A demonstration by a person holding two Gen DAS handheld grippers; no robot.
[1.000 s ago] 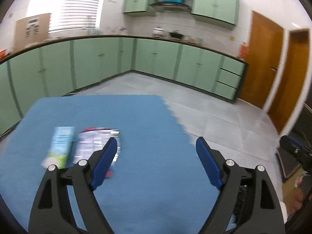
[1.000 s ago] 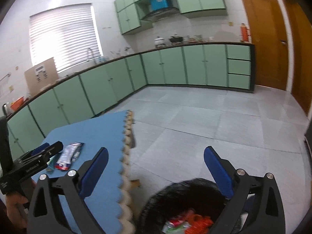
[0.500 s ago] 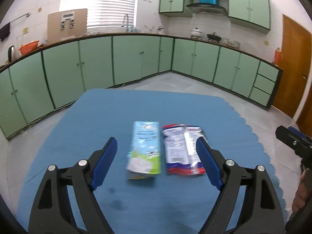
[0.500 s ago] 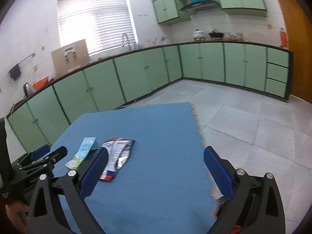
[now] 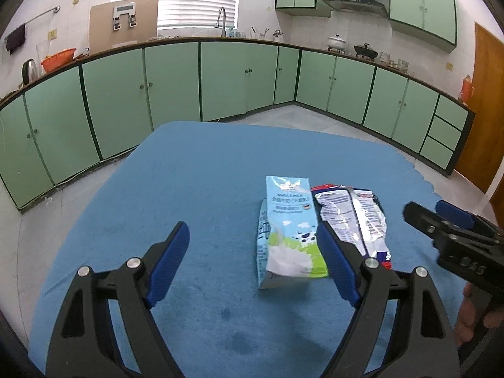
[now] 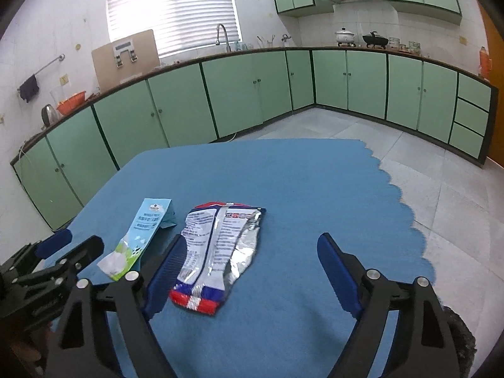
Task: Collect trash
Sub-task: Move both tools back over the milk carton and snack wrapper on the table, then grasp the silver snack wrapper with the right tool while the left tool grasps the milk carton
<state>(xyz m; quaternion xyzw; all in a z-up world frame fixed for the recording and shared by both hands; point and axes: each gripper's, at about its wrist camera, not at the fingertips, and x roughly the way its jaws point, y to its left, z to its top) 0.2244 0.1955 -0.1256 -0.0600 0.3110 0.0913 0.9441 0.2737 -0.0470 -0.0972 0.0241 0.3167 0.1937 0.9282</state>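
My left tool (image 5: 255,252) is spread wide and grips nothing; it hangs over the blue tabletop (image 5: 195,173) with its blue pads (image 5: 168,267) apart. The milk carton (image 5: 288,230) lies flat on the tabletop just inside my left tool's right finger, whose pad overlaps the carton's right edge in the left wrist view; whether pad and carton touch, I cannot tell. Just beside the carton, on its right, lies the flattened foil snack wrapper (image 5: 356,220), printed side up, with a red and blue end toward me. Carton and wrapper run side by side, their long edges close together or touching. Both sit toward the right half of the tabletop, nearer the scalloped right edge than the left edge. My right tool (image 6: 249,271) is also fully spread and empty. In the right wrist view the wrapper (image 6: 220,245) lies between its fingers, close against the left pad (image 6: 165,277), while the carton (image 6: 138,236) lies outside that finger, to the left. My right tool (image 5: 447,230) shows at the right margin of the left wrist view, and my left tool (image 6: 50,261) at the lower left of the right wrist view. A black bag rim (image 6: 460,337) shows at the lower right, off the tabletop.
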